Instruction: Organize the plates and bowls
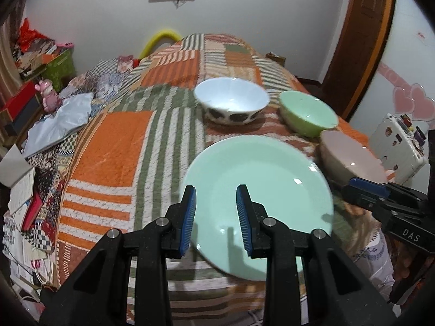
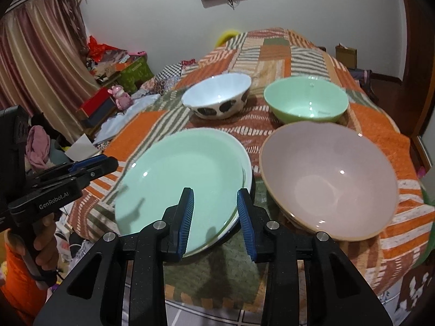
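A mint green plate [image 1: 258, 190] [image 2: 185, 179] lies on the patchwork quilt [image 1: 114, 149], and a white plate's rim [image 2: 248, 174] shows under its right edge. Beside it on the right sits a large pink bowl [image 2: 326, 179] [image 1: 350, 157]. Farther back stand a white bowl with dark spots [image 1: 231, 100] [image 2: 217, 95] and a light green bowl [image 1: 307, 111] [image 2: 305, 103]. My left gripper [image 1: 216, 217] [image 2: 108, 163] hovers over the plate's near left part, jaws a little apart with nothing between them. My right gripper [image 2: 216, 217] [image 1: 353, 183] hovers over the plate's near right edge, also holding nothing.
Left of the quilted surface lie books, boxes, a pink toy figure [image 1: 49, 97] and a silver bag [image 1: 68, 114]. A curtain [image 2: 35, 68] hangs at far left. A white stickered case [image 1: 397, 144] stands on the right. A hand [image 2: 43, 244] grips the left tool's handle.
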Demonstrator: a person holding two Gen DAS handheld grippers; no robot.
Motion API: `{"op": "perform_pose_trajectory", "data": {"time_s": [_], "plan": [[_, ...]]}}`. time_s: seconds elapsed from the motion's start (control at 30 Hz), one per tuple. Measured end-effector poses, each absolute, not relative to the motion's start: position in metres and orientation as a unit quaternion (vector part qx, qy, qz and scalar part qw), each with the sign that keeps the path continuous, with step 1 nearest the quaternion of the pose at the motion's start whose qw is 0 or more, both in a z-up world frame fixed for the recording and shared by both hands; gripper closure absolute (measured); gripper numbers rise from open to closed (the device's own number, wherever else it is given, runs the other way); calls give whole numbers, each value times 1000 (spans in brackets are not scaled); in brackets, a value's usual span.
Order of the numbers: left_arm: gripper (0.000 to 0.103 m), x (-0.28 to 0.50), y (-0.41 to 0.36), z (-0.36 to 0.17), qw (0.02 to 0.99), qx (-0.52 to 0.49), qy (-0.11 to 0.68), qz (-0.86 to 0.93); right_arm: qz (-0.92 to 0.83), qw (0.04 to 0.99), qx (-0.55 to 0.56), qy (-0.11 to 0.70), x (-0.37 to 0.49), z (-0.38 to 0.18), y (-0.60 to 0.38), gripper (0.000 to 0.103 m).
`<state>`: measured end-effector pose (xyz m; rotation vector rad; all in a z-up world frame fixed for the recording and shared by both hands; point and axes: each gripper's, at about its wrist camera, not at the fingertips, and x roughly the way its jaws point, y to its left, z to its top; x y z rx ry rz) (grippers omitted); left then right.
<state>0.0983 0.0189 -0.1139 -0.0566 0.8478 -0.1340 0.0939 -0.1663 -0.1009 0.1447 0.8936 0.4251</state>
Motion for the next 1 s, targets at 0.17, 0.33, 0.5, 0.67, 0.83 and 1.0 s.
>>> {"op": "perform_pose_trajectory", "data": {"time_s": [0.17,0.33,0.5,0.67,0.83,1.0], "plan": [[64,97,-5,-97,916,-12,394,-80,192,895,60,397,89,-83,-176,71],[52,104,-27,-85,918,-7,386,-94,167,908,59,380,92,-71,-199,70],[40,113,-55,-77,919,10,381,-105,130,917,61,372,95,-68,-232,61],[34,129,-79,-82,910,15,398,-121,96,920,60,376,101,-69,-257,50],[32,147,-101,-97,894,18,426,-137,74,917,70,385,106,-77,-281,47],[32,163,-121,-115,880,24,451,-147,64,907,85,407,114,-94,-295,47]]}}
